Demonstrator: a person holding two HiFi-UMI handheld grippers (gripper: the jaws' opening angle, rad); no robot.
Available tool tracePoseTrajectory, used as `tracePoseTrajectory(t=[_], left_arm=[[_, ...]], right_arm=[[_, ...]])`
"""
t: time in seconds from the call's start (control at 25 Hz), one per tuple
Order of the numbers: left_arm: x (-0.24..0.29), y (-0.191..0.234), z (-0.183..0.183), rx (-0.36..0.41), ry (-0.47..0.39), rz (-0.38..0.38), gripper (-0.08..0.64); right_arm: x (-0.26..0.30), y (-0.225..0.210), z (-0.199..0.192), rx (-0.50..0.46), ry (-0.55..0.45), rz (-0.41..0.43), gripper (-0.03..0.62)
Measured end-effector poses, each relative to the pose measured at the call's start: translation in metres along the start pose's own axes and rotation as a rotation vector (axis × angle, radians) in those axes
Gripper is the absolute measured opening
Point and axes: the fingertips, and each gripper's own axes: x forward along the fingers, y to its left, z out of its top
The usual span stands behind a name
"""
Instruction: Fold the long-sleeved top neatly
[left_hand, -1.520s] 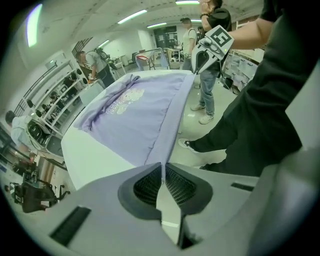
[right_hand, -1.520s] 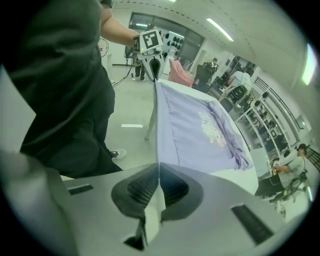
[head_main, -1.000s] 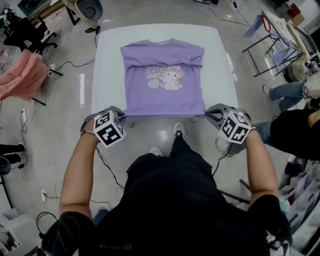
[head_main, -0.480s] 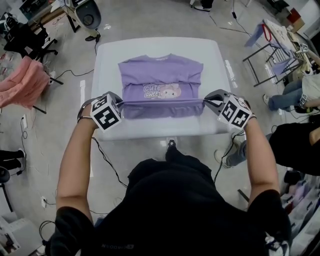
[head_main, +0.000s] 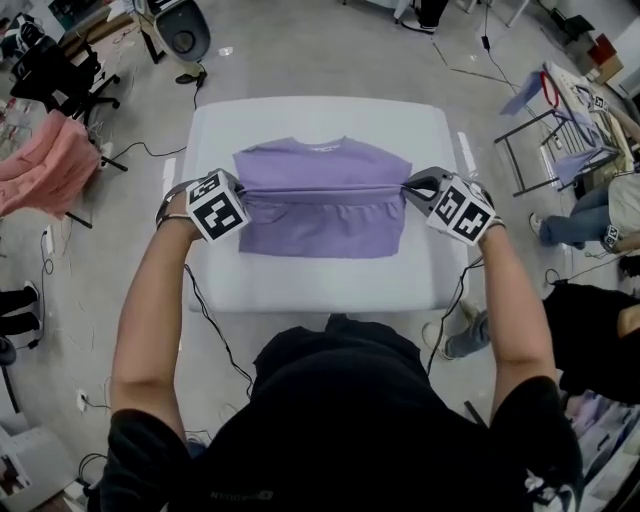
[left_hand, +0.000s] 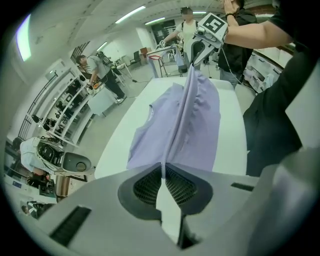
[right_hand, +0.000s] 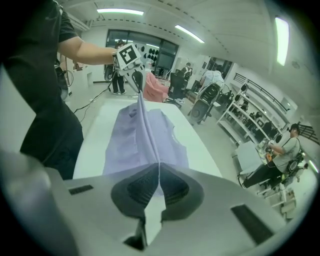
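Two grippers shared one hem. Left gripper (head_main: 237, 188) was closed down to a sliver on the left corner of the purple top (head_main: 320, 222), with a thin fold of cloth nipped between its ribbed pads. The top lay mid-tabletop (head_main: 320, 285), collar end away from the person. Its near part was lifted and doubled over, and the held edge was drawn into a straight ridge across the chest from one gripper to the other. No sleeves showed. Right gripper (head_main: 408, 186) was likewise all but shut, pinching the opposite corner of the same edge. Judged light, soft and limp, a thin knit with no stiffness of its own that sagged wherever it was not carried. Not fragile, and unlikely to slip from pads like these. Best taken as here, by both outer corners of one edge and kept taut between them; a single or central hold would probably let it bunch and crease.
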Motion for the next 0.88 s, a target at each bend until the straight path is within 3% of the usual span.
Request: tracePoseTrajectory(t=[0.4, 0.72, 0.88], left_arm=[[0.05, 0.096, 0.022, -0.058, 0.091, 0.118, 0.026], [0.117, 0.127, 0.014, -0.188, 0.149, 0.129, 0.026], [0.142, 0.131, 0.011, -0.215, 0.176, 0.143, 0.026]], right_arm=[[0.061, -0.096, 0.003, 0.136, -0.002, -0.045, 0.012], [0.131, -0.125, -0.021, 0.242, 0.06, -0.054, 0.012], [0.157, -0.125, -0.037, 0.258, 0.092, -0.039, 0.013]])
